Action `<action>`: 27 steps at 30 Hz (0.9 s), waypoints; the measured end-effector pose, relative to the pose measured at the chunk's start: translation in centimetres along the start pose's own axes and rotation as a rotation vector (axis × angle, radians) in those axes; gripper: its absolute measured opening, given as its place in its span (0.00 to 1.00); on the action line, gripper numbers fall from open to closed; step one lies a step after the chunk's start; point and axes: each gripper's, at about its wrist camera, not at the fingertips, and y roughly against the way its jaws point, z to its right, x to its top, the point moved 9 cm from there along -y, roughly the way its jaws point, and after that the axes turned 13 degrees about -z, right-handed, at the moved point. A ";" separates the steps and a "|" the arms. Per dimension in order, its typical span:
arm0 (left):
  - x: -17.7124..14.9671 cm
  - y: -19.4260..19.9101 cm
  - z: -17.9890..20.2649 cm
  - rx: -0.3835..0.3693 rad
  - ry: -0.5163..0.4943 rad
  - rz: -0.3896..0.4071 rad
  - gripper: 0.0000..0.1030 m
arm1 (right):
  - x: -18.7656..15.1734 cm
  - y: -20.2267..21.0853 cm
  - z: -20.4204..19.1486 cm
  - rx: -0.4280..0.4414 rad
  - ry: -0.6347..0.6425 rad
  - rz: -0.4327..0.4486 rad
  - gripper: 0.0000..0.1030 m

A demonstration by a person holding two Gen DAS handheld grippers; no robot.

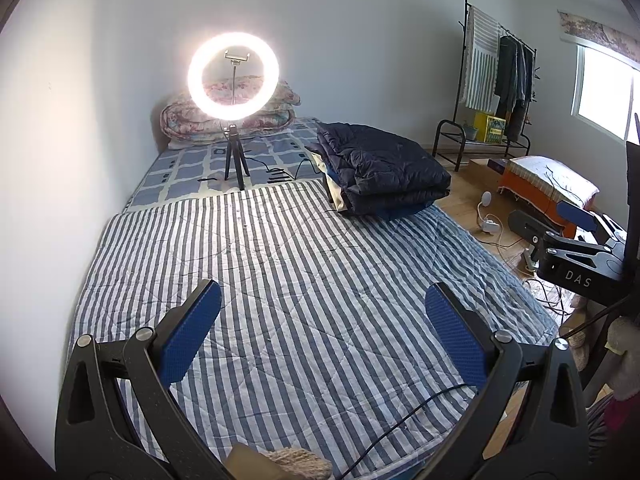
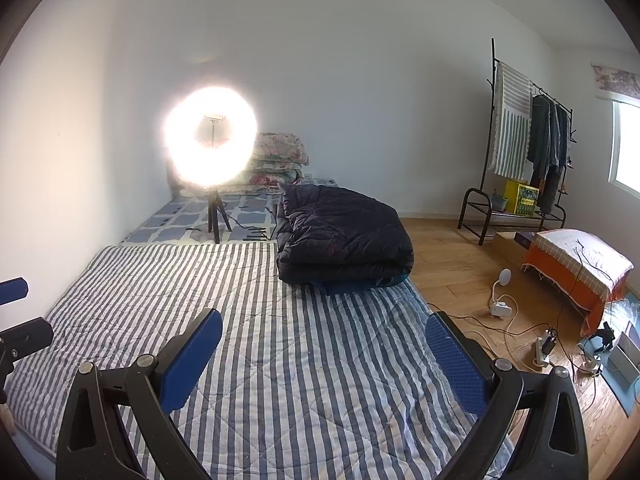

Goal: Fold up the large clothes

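We note both claws spread wide and empty: left gripper, right gripper, each above the striped quilt. Beyond, a folded dark puffer garment tops a pile at the quilt's far right edge; a lit ring light stands behind.

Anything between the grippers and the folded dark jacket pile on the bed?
Nothing visible. Both the left gripper and right gripper are open over bare striped quilt, which runs unbroken to the dark jacket pile. The ring light stands off to the left.
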 end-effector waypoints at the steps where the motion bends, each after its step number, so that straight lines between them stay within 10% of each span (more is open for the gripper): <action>1: 0.0 0.0 0.0 0.002 0.000 0.000 1.00 | 0.0 0.0 0.0 0.000 0.000 0.000 1.00; 27: 0.3 0.3 0.8 0.003 -0.007 0.004 1.00 | -0.1 0.0 -0.1 -0.002 0.007 0.001 1.00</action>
